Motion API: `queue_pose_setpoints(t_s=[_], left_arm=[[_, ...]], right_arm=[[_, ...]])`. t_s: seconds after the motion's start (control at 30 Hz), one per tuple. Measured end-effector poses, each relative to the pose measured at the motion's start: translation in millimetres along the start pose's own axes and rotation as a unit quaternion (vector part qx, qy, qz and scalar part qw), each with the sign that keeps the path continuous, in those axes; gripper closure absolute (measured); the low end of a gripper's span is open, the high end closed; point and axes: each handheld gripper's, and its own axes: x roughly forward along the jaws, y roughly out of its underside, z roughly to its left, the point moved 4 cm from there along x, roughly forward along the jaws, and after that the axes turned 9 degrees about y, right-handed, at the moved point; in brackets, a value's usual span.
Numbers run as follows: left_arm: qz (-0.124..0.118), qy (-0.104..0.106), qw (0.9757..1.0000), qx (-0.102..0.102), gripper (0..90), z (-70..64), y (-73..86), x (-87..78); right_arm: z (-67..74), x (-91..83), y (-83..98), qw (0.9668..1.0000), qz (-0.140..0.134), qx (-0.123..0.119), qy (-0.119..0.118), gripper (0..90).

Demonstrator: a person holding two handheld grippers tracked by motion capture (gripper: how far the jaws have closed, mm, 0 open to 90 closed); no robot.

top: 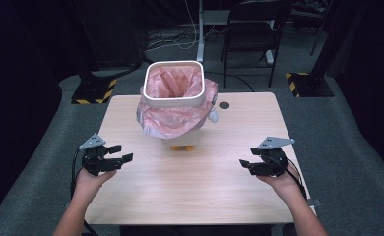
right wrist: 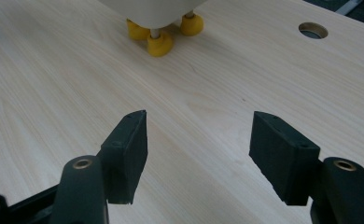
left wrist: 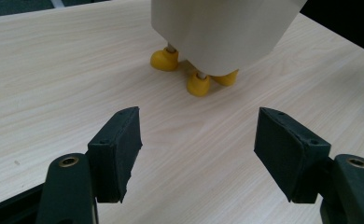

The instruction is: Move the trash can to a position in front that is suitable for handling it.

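Both matte black tools, left (top: 121, 153) and right (top: 245, 164), gape wide over pale woodgrain before a squarish bin (top: 173, 84) lined with crinkly, seemingly plastic, pink film.

Ahead of my left gripper (top: 117, 153) and right gripper (top: 246, 165), bare pale wooden table (top: 195, 182) lies open; the white pink-lined bin on yellow feet (top: 174, 93) blocks the far centre.

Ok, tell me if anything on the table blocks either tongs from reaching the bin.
Nothing visible does. Bare table lies between the left tongs, the right tongs and the bin. Both tongs are open and empty. The table's hole sits off to the bin's side.
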Motion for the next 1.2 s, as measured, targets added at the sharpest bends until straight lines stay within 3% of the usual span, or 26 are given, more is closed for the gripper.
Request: queue_pose_setpoints(t_s=[0.57, 0.77, 1.2], left_arm=[[-0.021, 0.014, 0.9997, 0.002, 31.6, 1.6, -30.6, 5.3], [-0.018, 0.019, 0.9996, 0.006, 30.2, 1.8, -37.8, 10.7], [-0.011, 0.011, 0.9998, 0.014, 29.9, 5.9, -57.4, 15.3]], right_arm=[[1.3, 12.4, -20.0, 0.9999, -0.011, -0.002, -0.003, 35.8], [2.2, 15.5, -28.9, 0.9998, -0.016, 0.0, -0.01, 35.8], [2.8, 14.6, -52.1, 0.9996, -0.024, -0.009, -0.013, 35.3]])
